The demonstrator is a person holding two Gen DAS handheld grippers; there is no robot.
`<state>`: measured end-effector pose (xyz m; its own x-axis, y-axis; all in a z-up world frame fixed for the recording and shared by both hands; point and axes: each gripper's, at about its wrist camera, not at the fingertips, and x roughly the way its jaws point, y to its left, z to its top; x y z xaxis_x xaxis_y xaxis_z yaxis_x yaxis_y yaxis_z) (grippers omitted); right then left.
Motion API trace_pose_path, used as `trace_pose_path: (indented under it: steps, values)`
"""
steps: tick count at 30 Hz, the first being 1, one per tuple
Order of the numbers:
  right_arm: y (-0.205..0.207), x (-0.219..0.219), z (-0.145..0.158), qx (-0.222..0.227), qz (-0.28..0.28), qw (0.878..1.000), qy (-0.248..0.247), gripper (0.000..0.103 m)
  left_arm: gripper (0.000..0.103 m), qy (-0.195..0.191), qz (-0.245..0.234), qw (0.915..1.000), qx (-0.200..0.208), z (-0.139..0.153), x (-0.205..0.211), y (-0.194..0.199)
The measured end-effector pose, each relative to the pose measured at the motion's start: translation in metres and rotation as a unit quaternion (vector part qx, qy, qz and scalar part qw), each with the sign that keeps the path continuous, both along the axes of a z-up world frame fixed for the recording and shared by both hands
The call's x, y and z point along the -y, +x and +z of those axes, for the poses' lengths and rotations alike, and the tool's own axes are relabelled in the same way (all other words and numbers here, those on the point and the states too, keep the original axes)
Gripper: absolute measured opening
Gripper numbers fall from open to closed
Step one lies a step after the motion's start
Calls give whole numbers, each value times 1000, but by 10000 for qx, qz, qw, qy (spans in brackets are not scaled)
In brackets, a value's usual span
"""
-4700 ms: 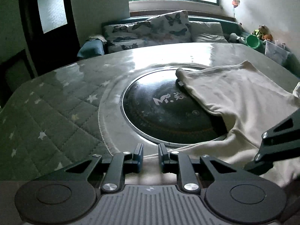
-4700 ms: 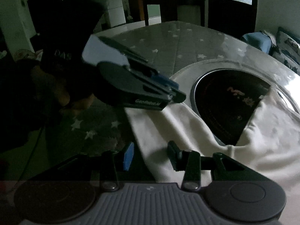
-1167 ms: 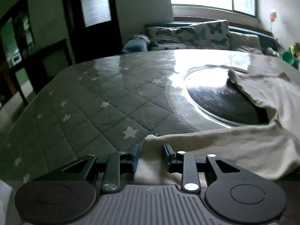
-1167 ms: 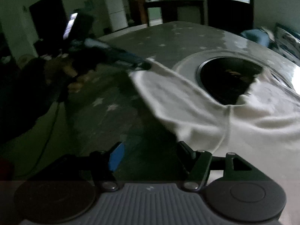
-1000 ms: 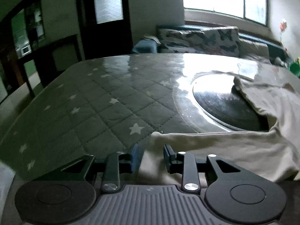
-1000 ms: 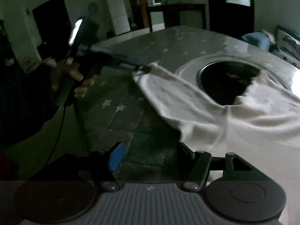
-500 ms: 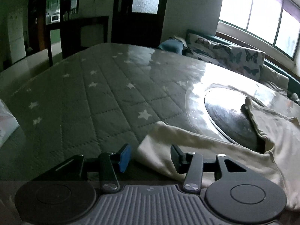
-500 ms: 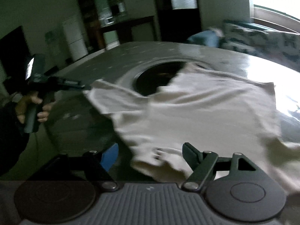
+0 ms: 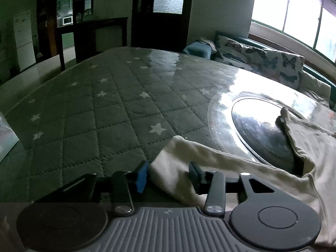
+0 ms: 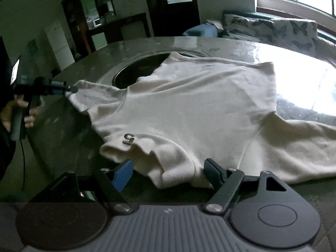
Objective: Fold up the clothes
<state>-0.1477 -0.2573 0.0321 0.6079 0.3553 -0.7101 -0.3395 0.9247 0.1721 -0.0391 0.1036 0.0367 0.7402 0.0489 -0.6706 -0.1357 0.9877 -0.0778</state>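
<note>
Left hand (image 10: 15, 113): it is gripping a dark handle at the left side of the table and holding its tool out flat toward the shirt.
Left gripper (image 9: 168, 175): it is tilting down at the table. Its jaws are closing with the end of one sleeve (image 9: 174, 163) lying between them. The blue pad (image 9: 141, 176) and the dark pad are not pressing the cloth yet.
Right gripper (image 10: 168, 173): it is tilting down too, at the near edge of the shirt. Its jaws are standing wide apart. A bunched fold of cloth is sitting between them, and nothing is pinching it.
Shirt (image 10: 189, 109): it is cream, soft and thick, and it is lying spread out flat on the table with both sleeves out to the sides. A small dark mark like a 5 (image 10: 128, 138) is showing near the rumpled edge.
Table (image 9: 94, 115): it is wearing a grey quilted cover with white stars under a shiny clear sheet.
Round dark plate (image 9: 260, 132): it is set in the tabletop, smooth and glossy, and the shirt is covering part of it.
</note>
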Motion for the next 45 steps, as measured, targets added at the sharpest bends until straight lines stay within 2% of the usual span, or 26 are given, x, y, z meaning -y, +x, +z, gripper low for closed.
trace_pose_path:
  steps: [2,3,6,11,17,25,31,35,40,45]
  values:
    - [-1,2,3,11,8,10000,44,77,35,-14,33,10000,-5,0,0,1]
    - [-1,3,5,20,-7,10000,90,77,28,-43,31,10000,-11,1,0,2]
    - [0,6,11,107,-66,9997,207,77,21,-130,26,9999,-27,1,1,4]
    - [6,8,18,209,-137,9989,406,86,17,-150,-115,9998,13,5,9,4]
    - [23,8,9,97,-298,9988,367,87,16,-394,-382,9982,256,24,19,1]
    - [39,11,-4,-52,-494,9977,454,95,16,-734,-1040,9898,637,59,48,-2]
    - [37,5,-7,-22,-491,9980,404,101,16,-1106,-1662,9765,806,82,83,-2]
    - [37,7,-5,-44,-516,9967,622,101,16,-1231,-2156,9644,914,92,114,-6]
    - [34,5,4,129,-403,9946,943,100,16,-1268,-2743,9490,895,92,162,-5]
    - [35,3,11,228,-395,9911,1252,100,12,-1528,-3241,9300,813,86,196,-5]
